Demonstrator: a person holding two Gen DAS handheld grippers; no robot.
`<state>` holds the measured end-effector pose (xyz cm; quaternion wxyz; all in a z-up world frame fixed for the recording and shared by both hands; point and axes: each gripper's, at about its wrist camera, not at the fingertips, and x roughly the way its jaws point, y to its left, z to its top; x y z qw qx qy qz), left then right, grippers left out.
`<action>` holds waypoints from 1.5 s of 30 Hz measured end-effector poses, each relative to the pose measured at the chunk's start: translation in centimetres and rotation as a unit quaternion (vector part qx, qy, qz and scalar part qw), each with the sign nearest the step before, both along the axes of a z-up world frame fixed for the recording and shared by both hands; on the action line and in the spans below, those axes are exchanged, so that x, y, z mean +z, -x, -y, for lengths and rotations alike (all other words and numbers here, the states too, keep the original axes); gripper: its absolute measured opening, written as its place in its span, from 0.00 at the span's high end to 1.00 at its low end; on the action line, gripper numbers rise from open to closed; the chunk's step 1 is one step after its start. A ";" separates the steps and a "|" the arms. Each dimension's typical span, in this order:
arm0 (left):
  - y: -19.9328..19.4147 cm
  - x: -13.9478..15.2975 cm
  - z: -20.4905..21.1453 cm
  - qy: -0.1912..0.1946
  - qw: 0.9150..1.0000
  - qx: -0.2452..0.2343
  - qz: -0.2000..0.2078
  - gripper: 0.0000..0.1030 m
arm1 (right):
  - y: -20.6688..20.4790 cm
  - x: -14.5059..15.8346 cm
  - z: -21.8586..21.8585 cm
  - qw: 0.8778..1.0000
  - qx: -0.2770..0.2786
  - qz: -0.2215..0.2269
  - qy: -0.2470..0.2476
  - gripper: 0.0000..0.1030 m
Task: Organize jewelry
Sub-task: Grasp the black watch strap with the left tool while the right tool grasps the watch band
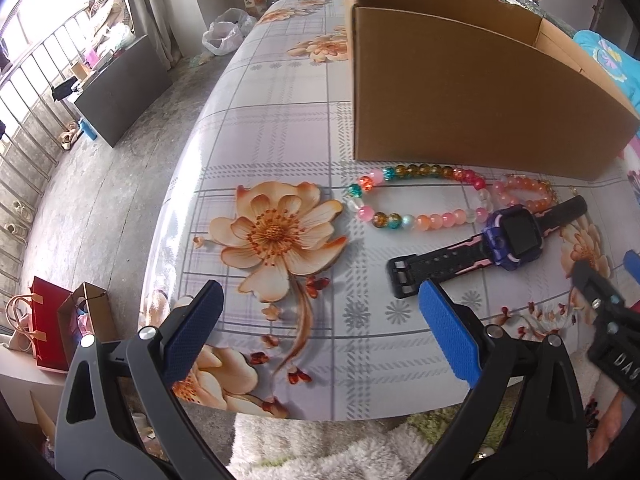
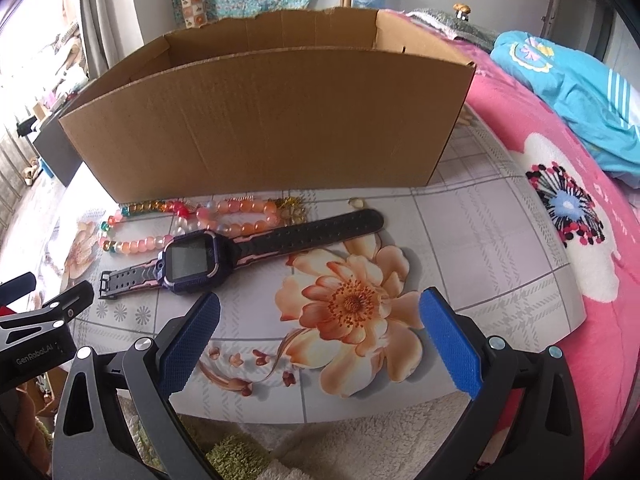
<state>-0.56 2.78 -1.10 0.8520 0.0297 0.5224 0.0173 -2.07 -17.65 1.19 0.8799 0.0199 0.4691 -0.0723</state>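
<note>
A purple watch [image 1: 512, 238] [image 2: 192, 260] with a black and pink strap lies flat on the flowered table cover [image 1: 288, 128]. Behind it rest a multicoloured bead necklace [image 1: 412, 220] [image 2: 132, 246] and a smaller peach bead bracelet [image 1: 524, 196] [image 2: 248, 214], with a small gold trinket [image 2: 292, 206] beside the bracelet. An open-topped cardboard box [image 1: 460, 92] [image 2: 264, 124] stands just behind the jewelry. My left gripper [image 1: 320, 320] hangs open over the table's near edge, left of the watch. My right gripper [image 2: 320, 332] is open above a printed flower, right of the watch. Neither holds anything.
A pink blanket [image 2: 560, 200] and blue clothing [image 2: 572, 84] lie to the right of the table. To the left the table edge drops to a concrete floor with gift bags [image 1: 60, 328] and a railing [image 1: 24, 92]. A white fluffy fabric [image 1: 320, 448] lies below the near edge.
</note>
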 end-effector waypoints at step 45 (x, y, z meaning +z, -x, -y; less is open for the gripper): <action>-2.3 -2.4 -2.2 0.335 0.933 -0.131 -0.030 0.52 | -3.5 -2.2 -0.8 0.981 0.116 0.011 -0.157 0.62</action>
